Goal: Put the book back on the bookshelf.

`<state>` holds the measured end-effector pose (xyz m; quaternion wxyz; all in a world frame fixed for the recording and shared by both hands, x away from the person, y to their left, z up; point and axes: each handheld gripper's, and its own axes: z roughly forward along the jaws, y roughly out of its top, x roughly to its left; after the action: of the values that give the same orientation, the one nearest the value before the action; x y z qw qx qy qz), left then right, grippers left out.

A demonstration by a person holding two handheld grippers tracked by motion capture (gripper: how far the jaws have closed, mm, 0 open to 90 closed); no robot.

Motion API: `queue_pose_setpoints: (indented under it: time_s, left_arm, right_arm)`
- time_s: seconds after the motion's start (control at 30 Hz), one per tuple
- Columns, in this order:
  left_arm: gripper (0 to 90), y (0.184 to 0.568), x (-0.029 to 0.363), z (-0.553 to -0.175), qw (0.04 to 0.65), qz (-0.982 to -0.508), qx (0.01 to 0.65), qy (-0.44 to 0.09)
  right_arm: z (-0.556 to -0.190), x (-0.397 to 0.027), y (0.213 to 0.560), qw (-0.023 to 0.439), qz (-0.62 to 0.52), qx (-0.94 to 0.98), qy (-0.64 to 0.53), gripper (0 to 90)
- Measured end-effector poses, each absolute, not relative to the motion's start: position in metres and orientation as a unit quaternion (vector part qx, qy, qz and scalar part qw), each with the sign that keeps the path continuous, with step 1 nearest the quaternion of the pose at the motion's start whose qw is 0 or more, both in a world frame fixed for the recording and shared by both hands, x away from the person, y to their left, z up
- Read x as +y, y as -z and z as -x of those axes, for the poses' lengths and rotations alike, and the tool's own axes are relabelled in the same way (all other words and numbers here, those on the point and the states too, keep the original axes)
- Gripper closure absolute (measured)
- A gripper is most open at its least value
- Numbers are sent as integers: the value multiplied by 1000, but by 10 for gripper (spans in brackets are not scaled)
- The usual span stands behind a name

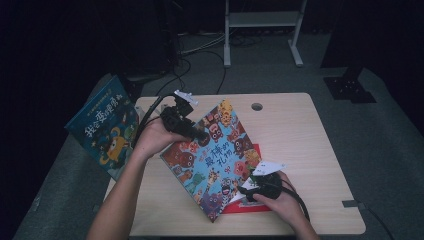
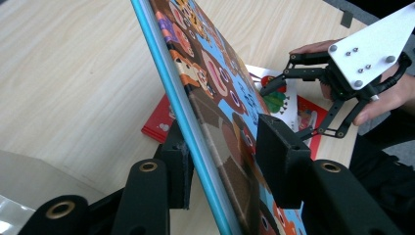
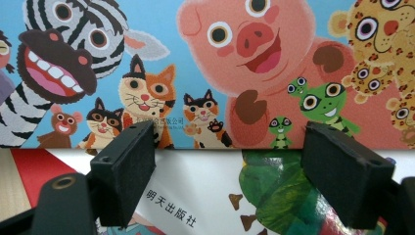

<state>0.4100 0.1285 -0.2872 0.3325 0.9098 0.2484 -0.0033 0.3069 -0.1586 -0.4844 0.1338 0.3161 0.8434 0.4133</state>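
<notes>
Blue animal book (image 1: 215, 155) is standing tilted on the tabletop (image 1: 310, 150), over a red book (image 1: 250, 205). The left hand-held gripper (image 1: 200, 135) is pinching its edge. The right hand-held gripper (image 1: 245, 189) is spread, holding nothing.

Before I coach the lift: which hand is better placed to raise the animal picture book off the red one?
Left. The left gripper already straddles the animal book's tilted blue edge. The right gripper sits low at its bottom edge over the red book, fingers gripping nothing.
</notes>
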Motion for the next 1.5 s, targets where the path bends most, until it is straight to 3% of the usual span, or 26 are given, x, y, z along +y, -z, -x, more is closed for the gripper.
queue_pose_setpoints:
  time_s: [0.43, 0.87, 1.5]
  left_arm:
    - [631, 276, 119, -412, 318, -916, 246, 8]
    - [737, 252, 109, -413, 330, -920, 211, 9]
    - [805, 233, 111, -400, 298, -933, 202, -3]
  right_arm:
    - [-308, -152, 485, 139, -325, 839, -413, 191]
    - [-313, -152, 484, 145, -327, 835, -418, 279]
    - [-337, -232, 479, 192, -417, 786, -414, 284]
